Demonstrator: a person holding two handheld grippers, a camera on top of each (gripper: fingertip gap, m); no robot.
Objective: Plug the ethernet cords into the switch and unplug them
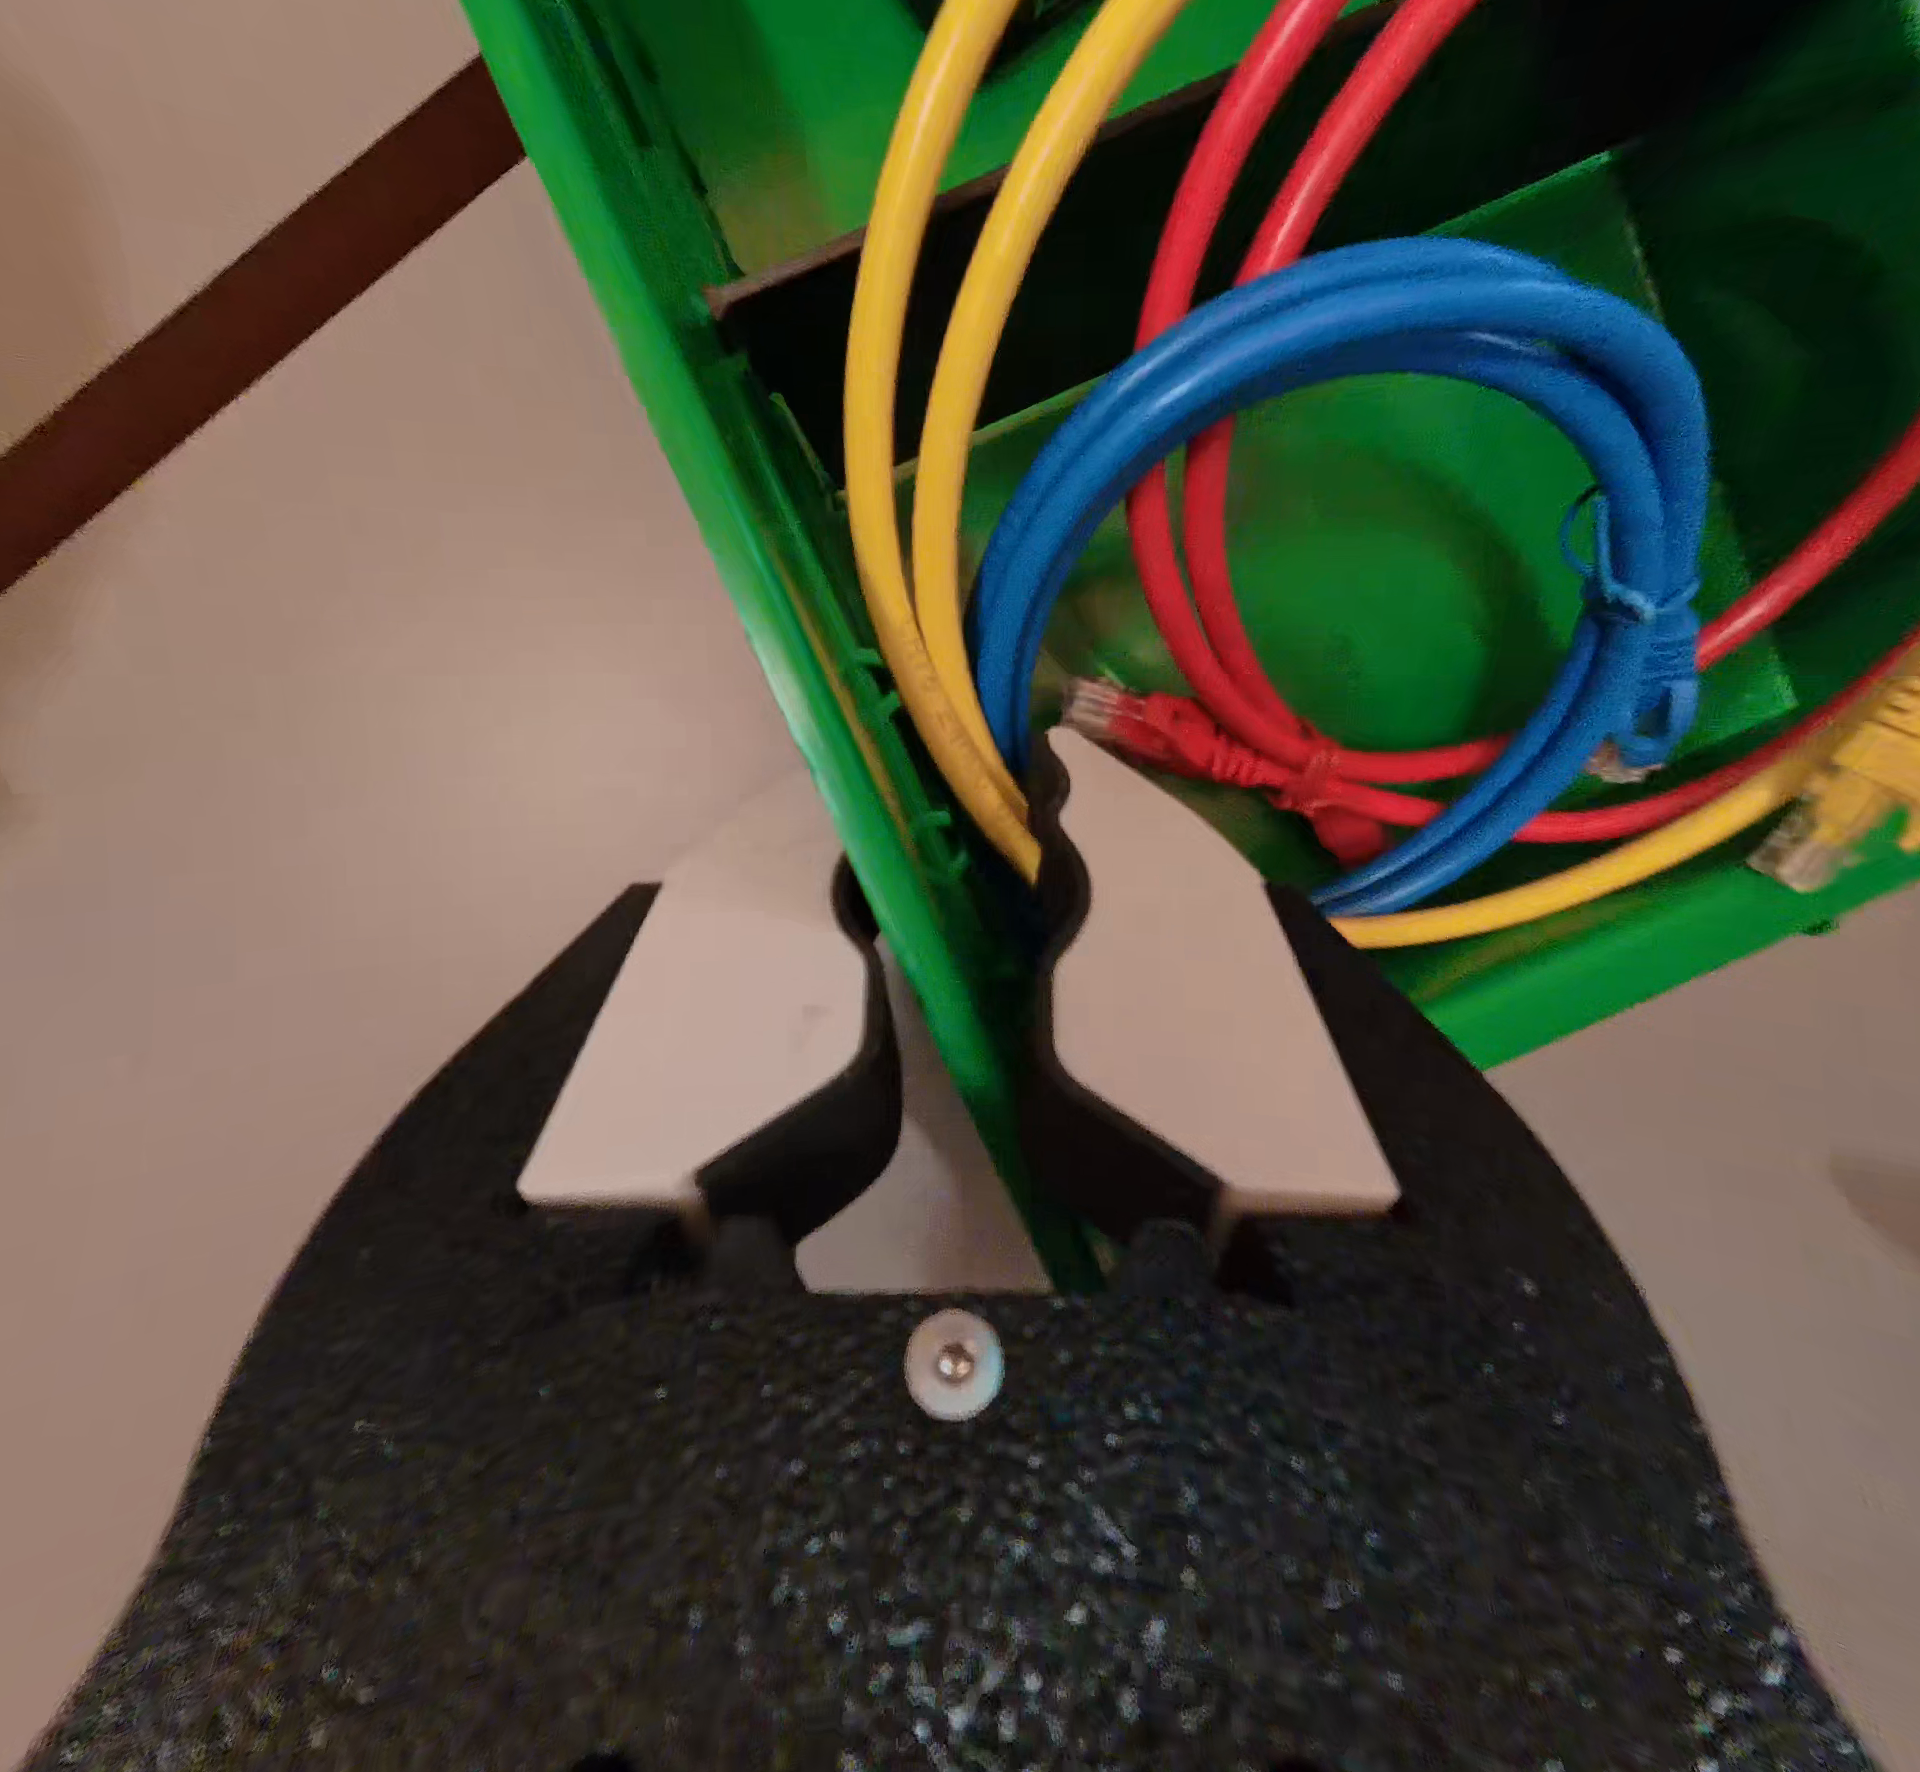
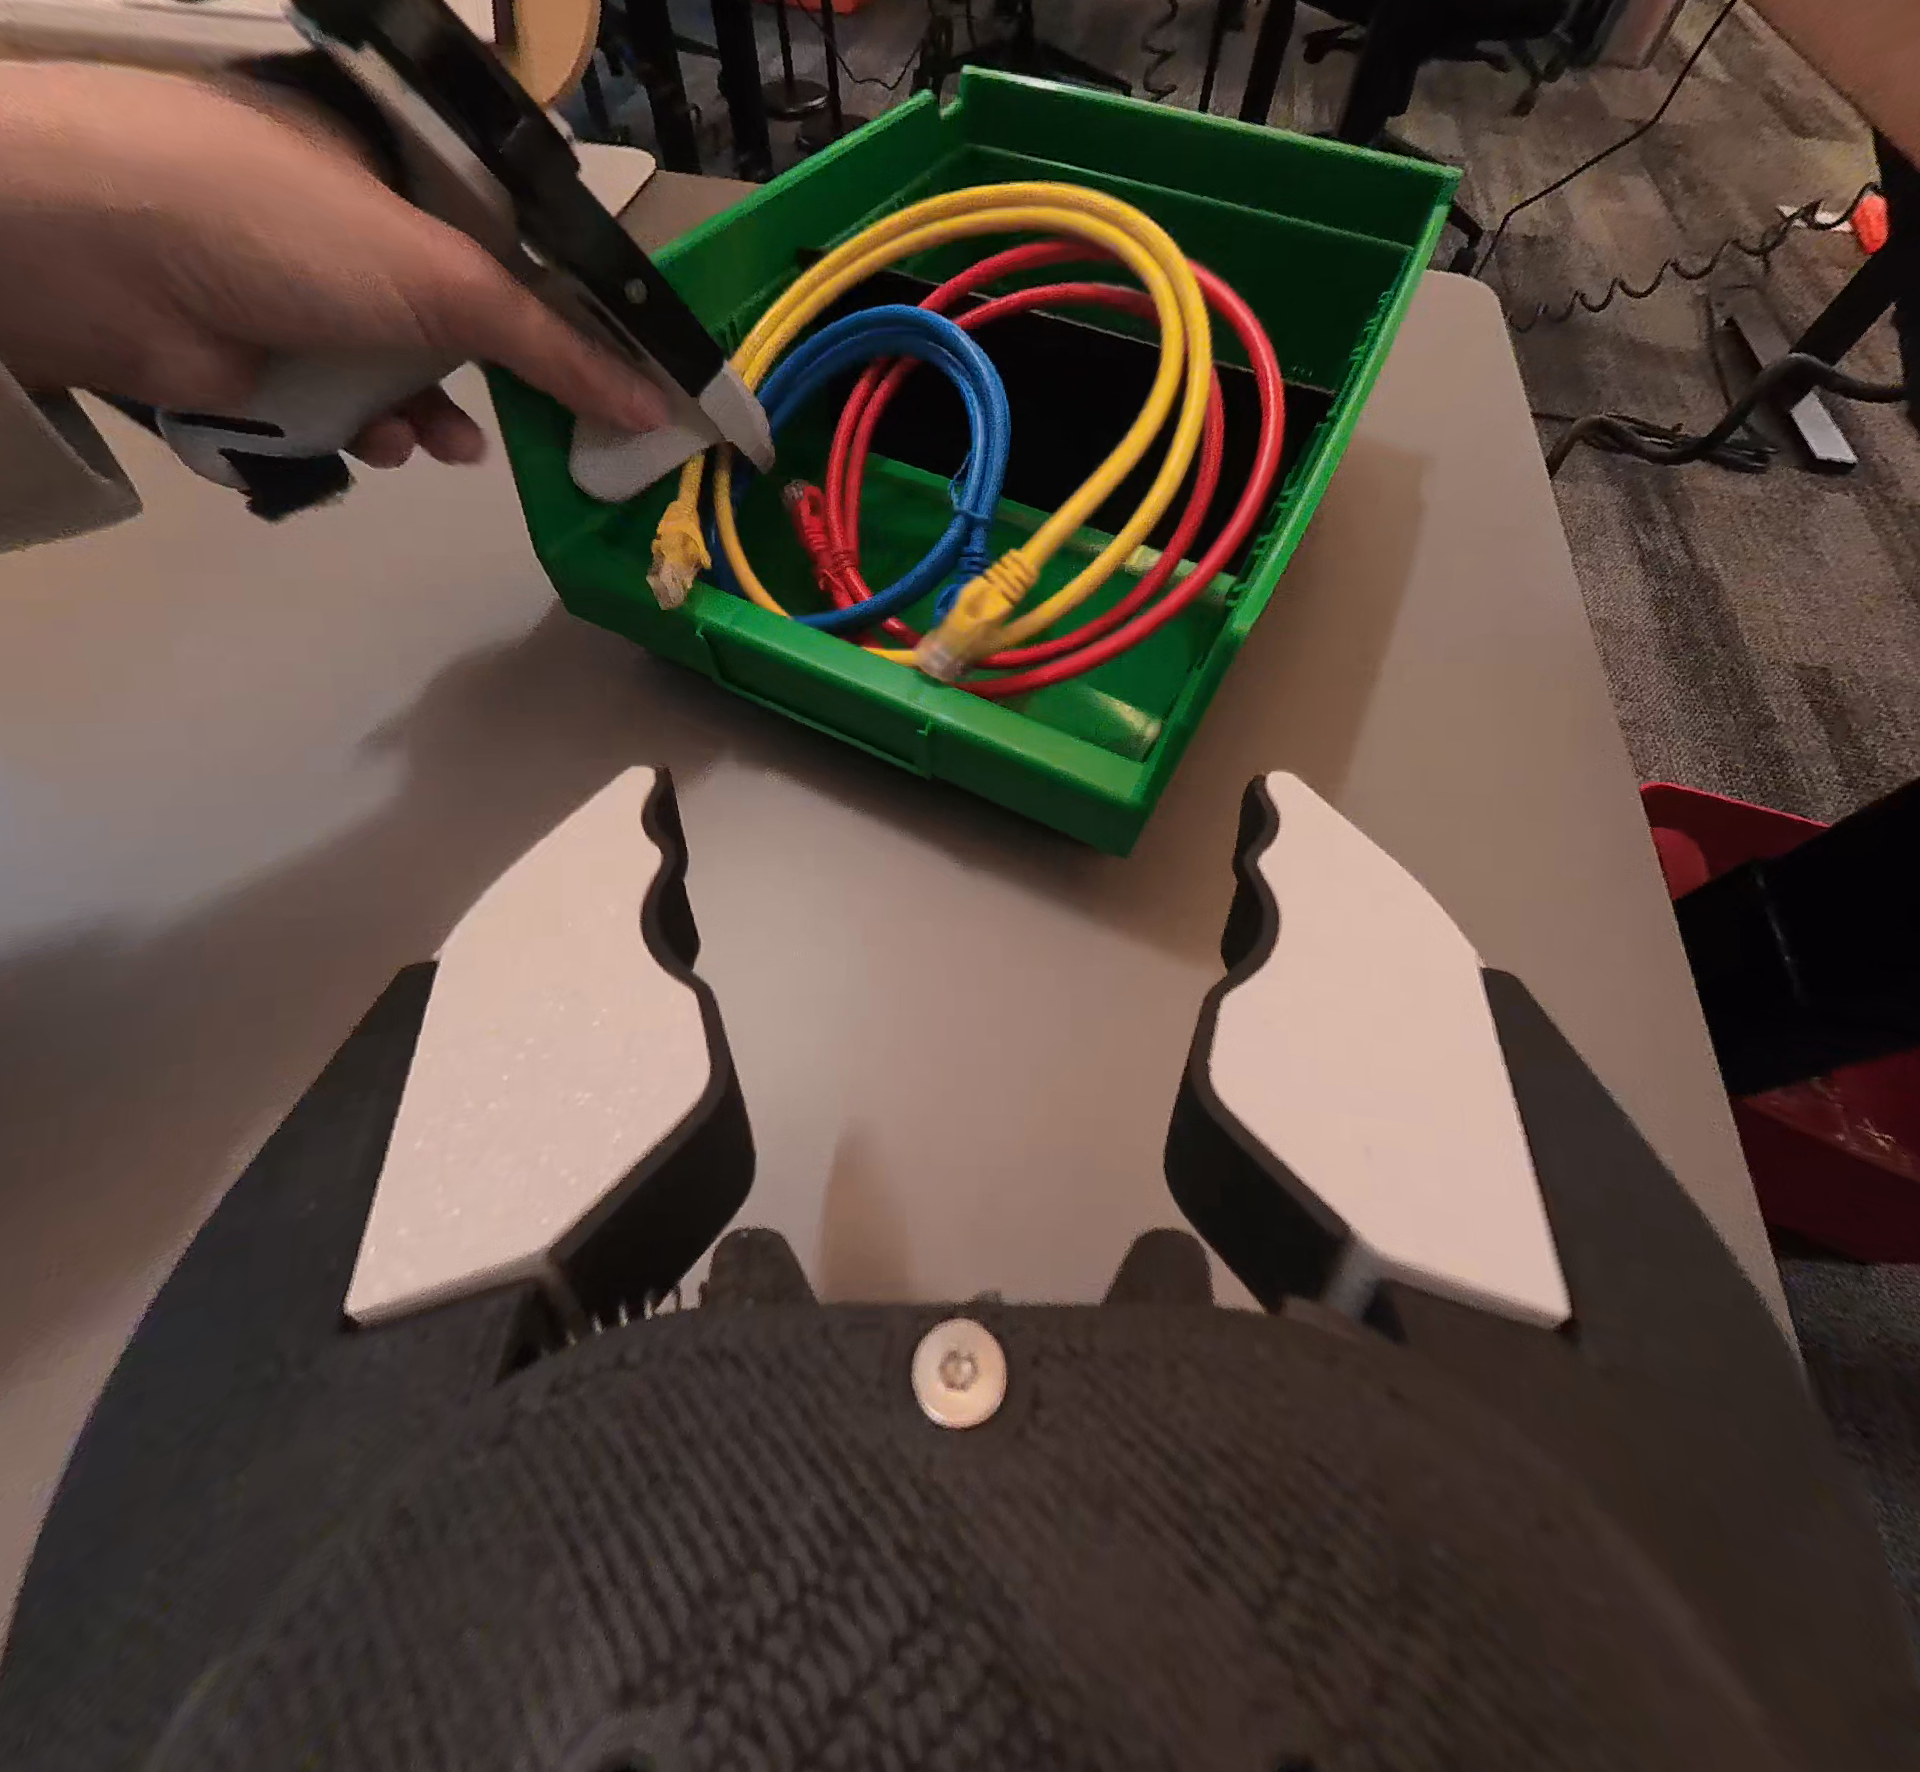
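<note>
Left gripper point(image 1: 961, 865), held by a hand point(image 2: 239, 268), is clamped on the left wall of the green bin point(image 2: 1039, 766), one finger outside, one inside against the yellow cord point(image 1: 894, 496). Bin sits on the grey table point(image 2: 935, 995), far centre. Inside lie coiled yellow, blue point(image 2: 977, 403) and red point(image 2: 1247, 496) ethernet cords, overlapping. Right gripper point(image 2: 961, 875) hovers near the bin's front, fingers spread wide, nothing between them.

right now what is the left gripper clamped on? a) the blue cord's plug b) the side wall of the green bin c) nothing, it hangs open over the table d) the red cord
b: the left gripper has one finger outside and one inside the green bin, closed on its side wall.
</note>
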